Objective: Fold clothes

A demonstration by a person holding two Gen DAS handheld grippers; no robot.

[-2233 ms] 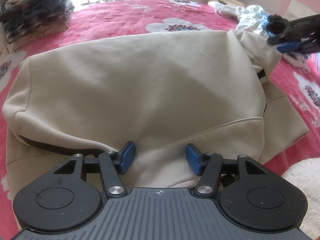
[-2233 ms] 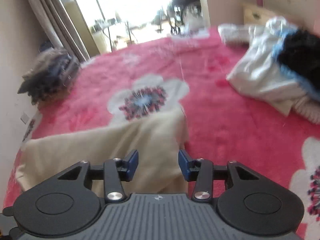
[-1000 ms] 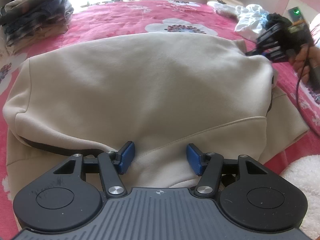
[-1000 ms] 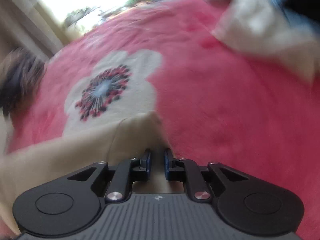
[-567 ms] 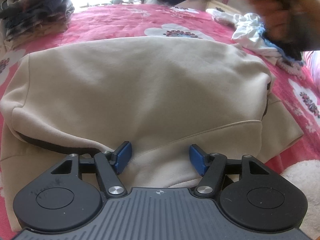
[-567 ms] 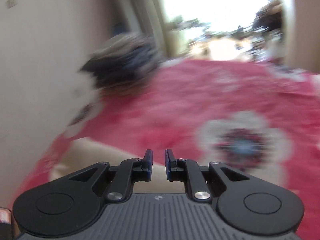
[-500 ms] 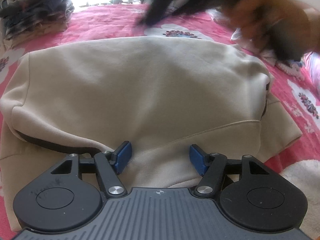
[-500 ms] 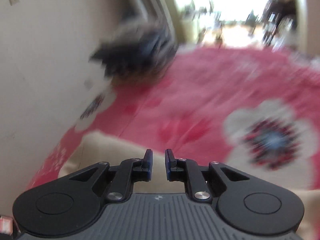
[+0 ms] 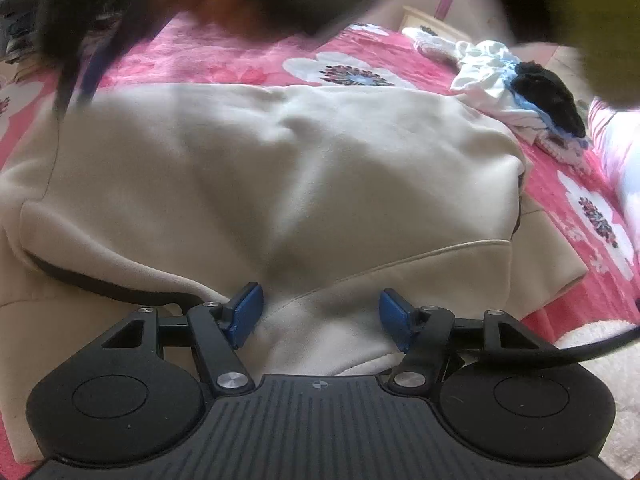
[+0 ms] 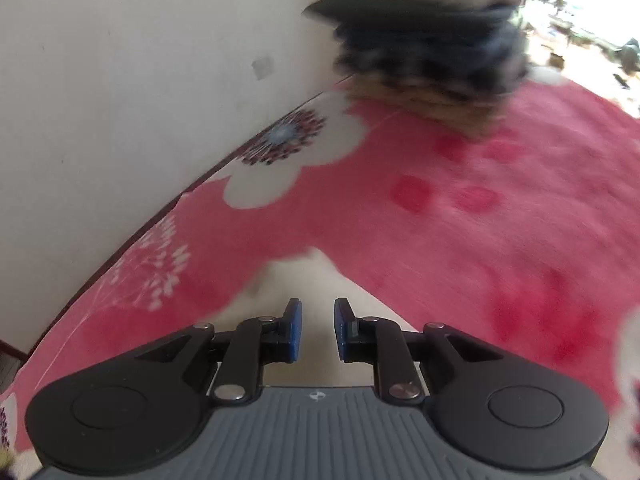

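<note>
One soft cream hoodie (image 9: 280,168) lies folded on the fuzzy pink flower blanket (image 9: 224,60), its long side running left to right.
Left gripper (image 9: 321,316) gapes wide over its near hem, gripping nothing; right gripper (image 10: 316,328) is opening above its far-left corner, pads apart.

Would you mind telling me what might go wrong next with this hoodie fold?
1. The right tongs are opening over a corner of the hoodie with nothing pinched; closing early may catch a single layer or nothing.
2. The left tongs stand open over the hem, so the folded layers may shift when that corner is pulled.
3. A cable trails beside the left tongs and might snag.
</note>
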